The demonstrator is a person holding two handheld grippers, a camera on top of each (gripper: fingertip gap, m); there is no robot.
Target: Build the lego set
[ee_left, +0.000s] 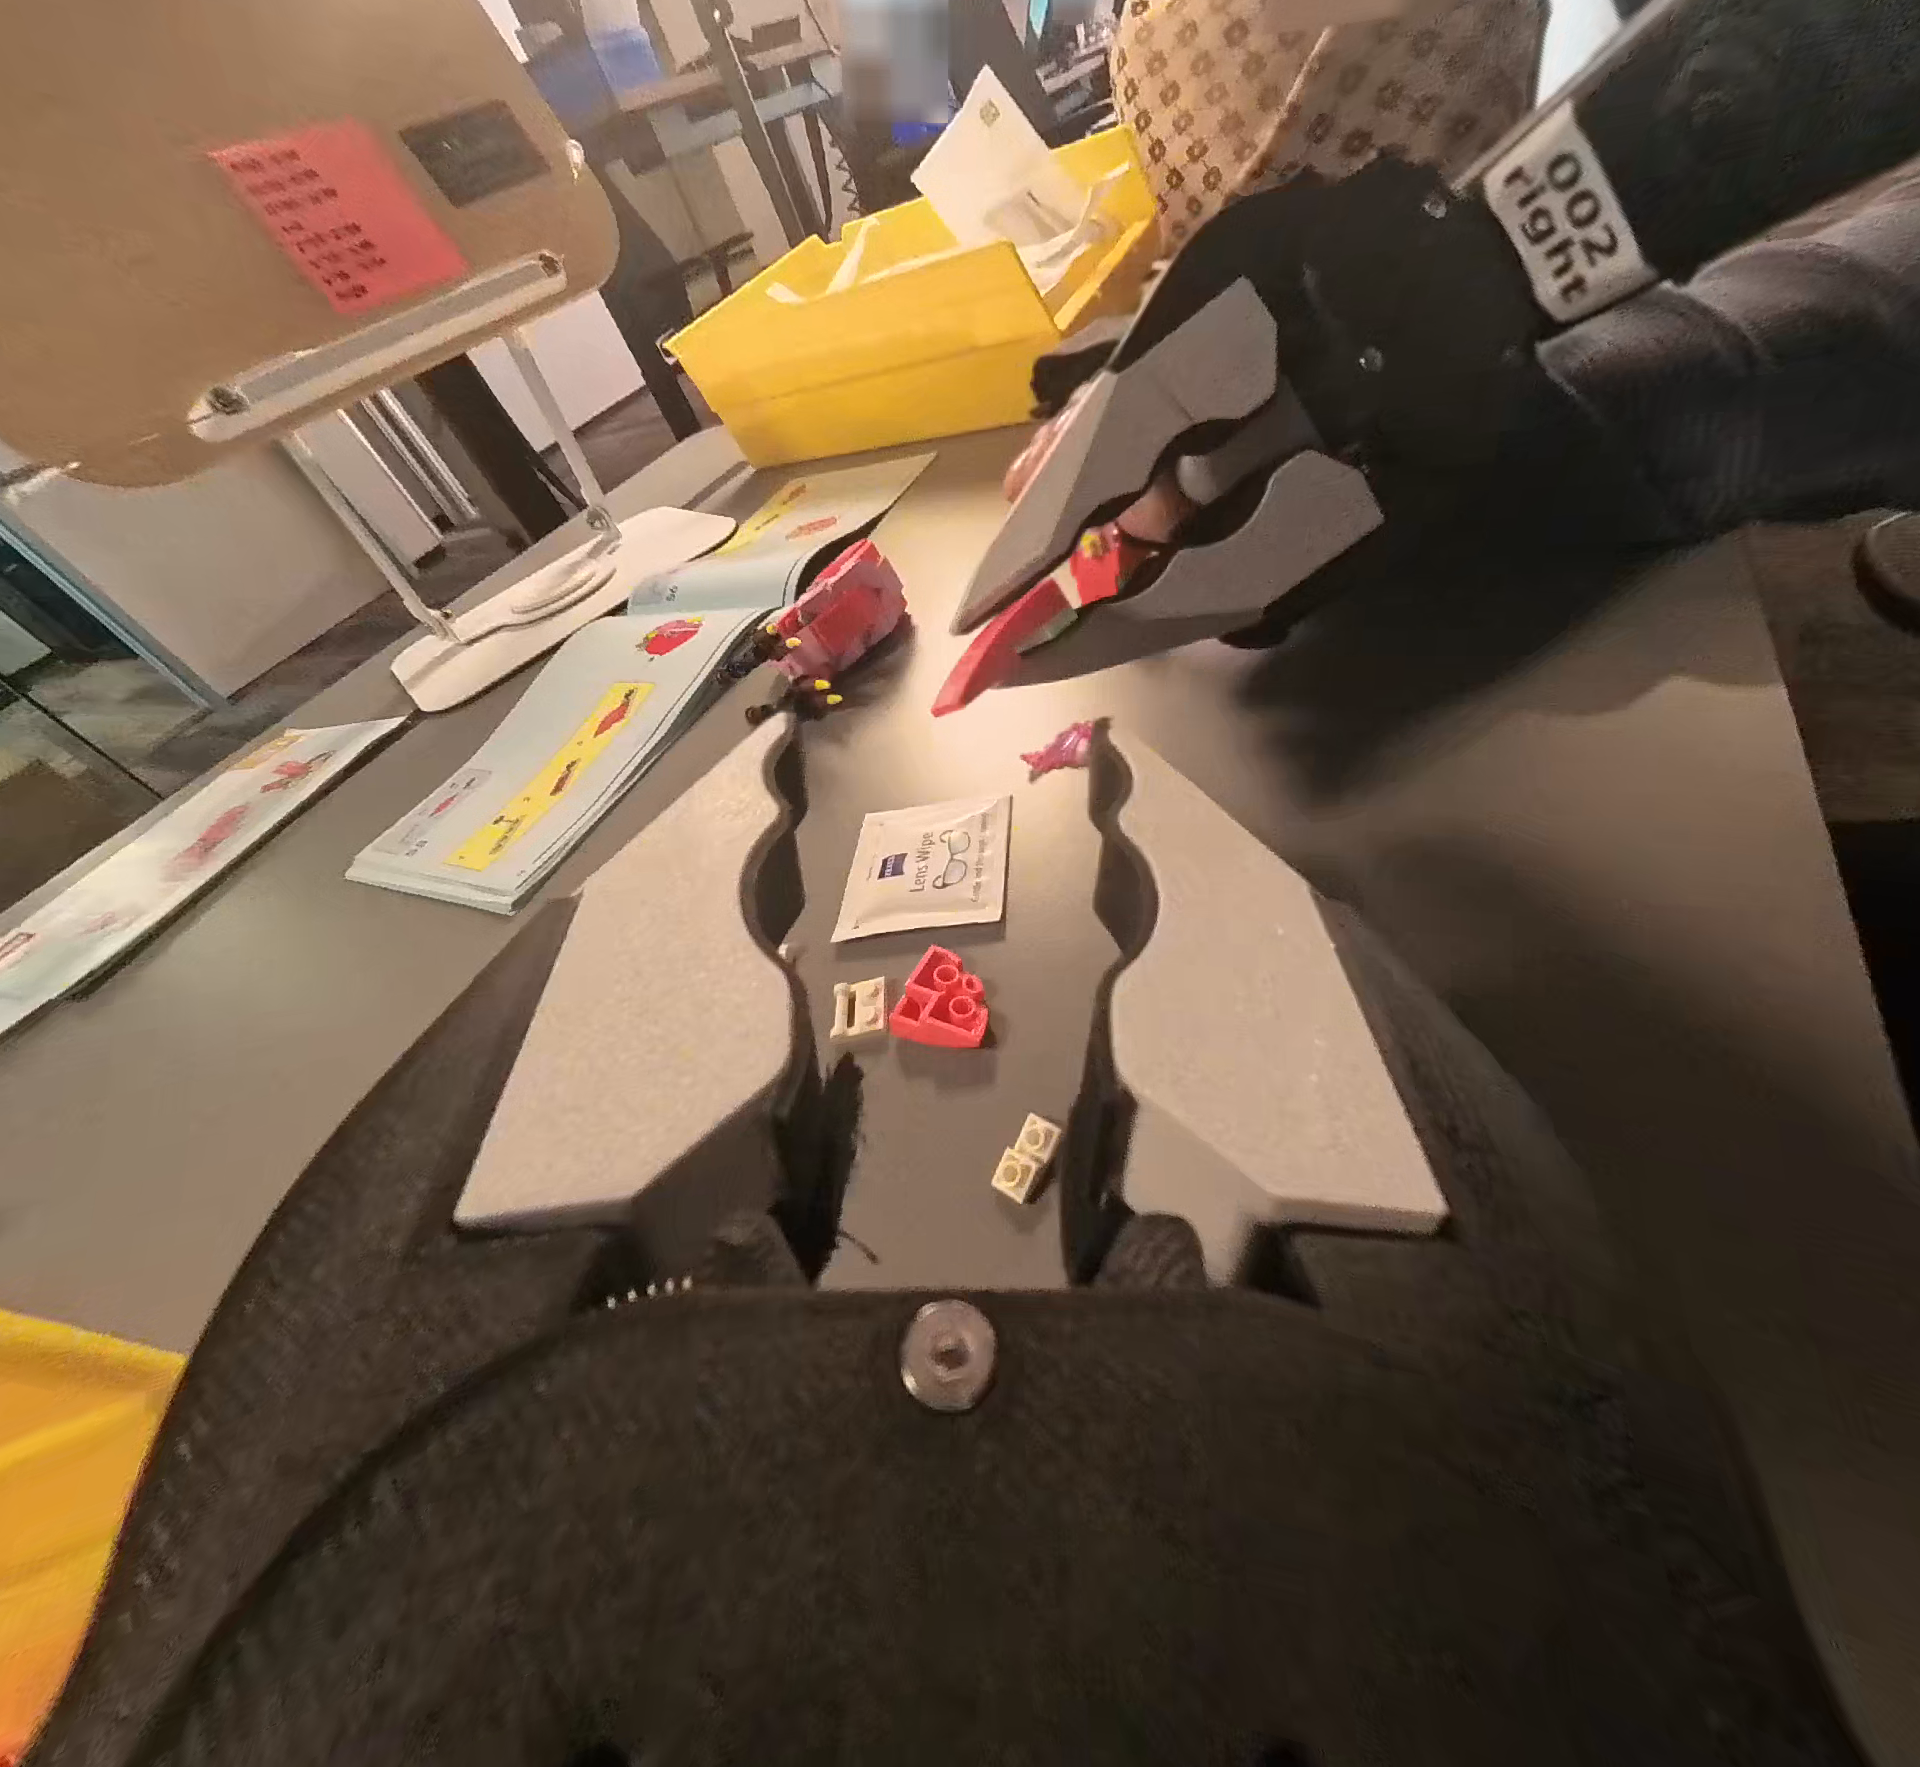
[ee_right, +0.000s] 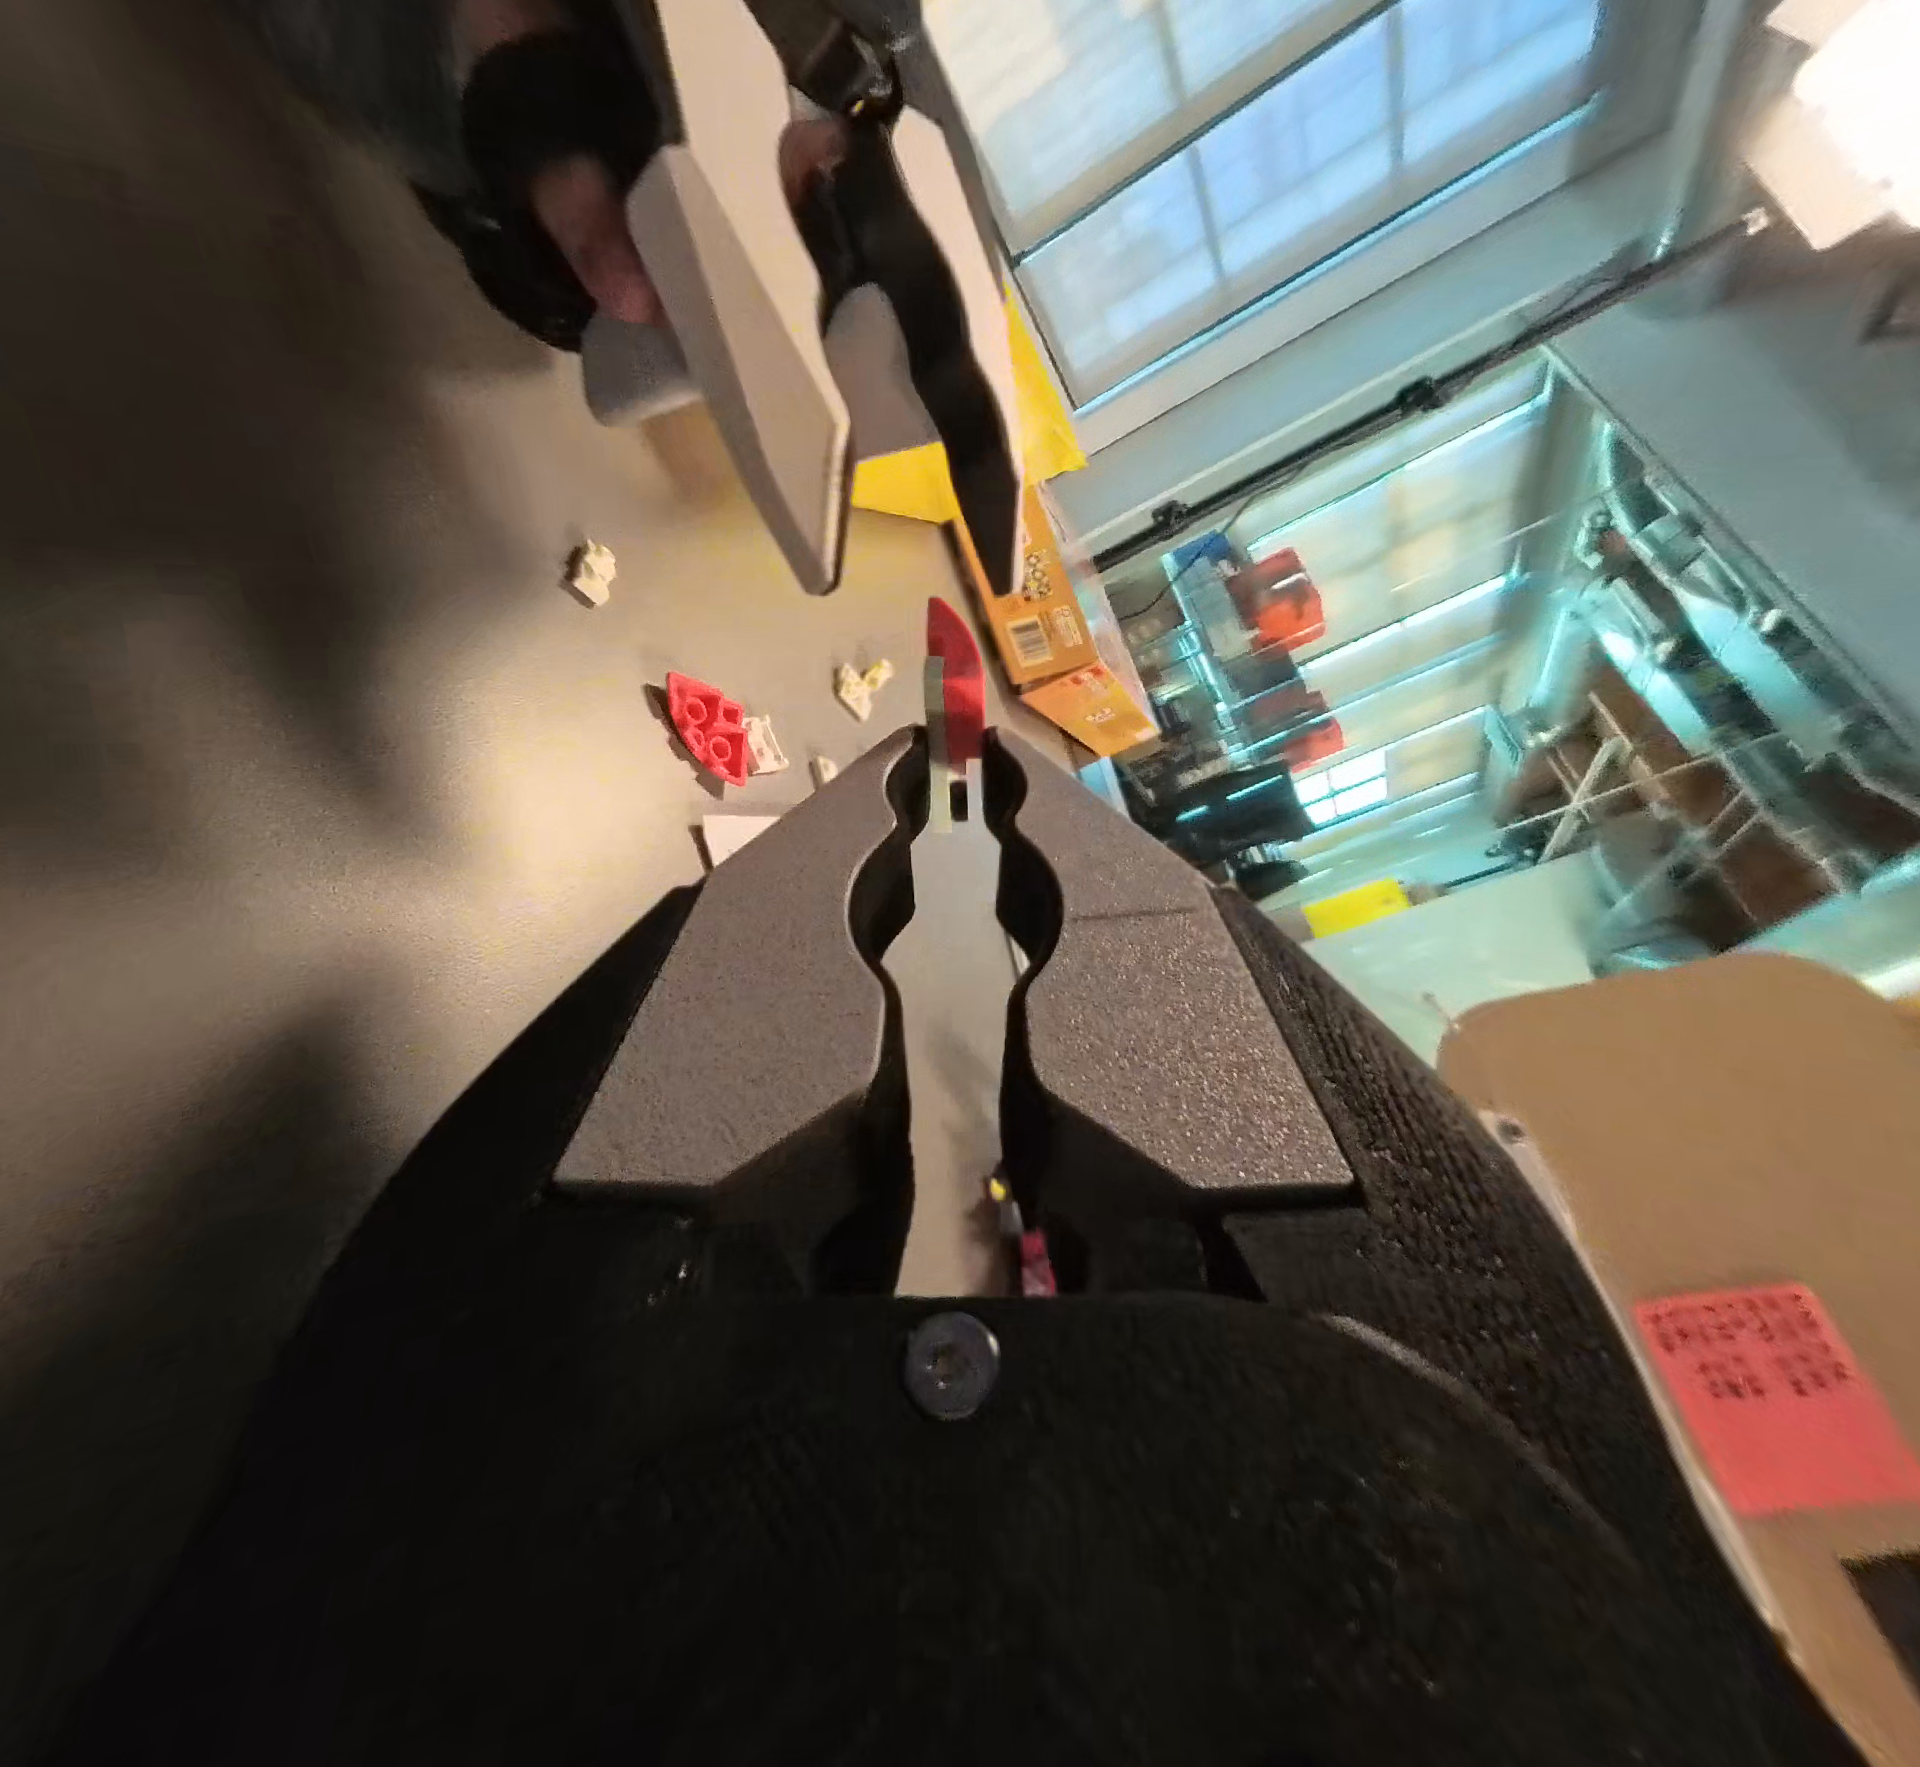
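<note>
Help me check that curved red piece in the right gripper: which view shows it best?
The left wrist view: the curved red piece appears side-on, clamped in the right gripper above the table. The right wrist view shows it edge-on, partly hidden between the fingers.

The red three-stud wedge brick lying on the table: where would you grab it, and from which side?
Come straight down on the red brick and pinch its two straight sides near the wide end. It lies flat, studs up, so the top is bumpy and the rounded edge would likely slip.
</note>
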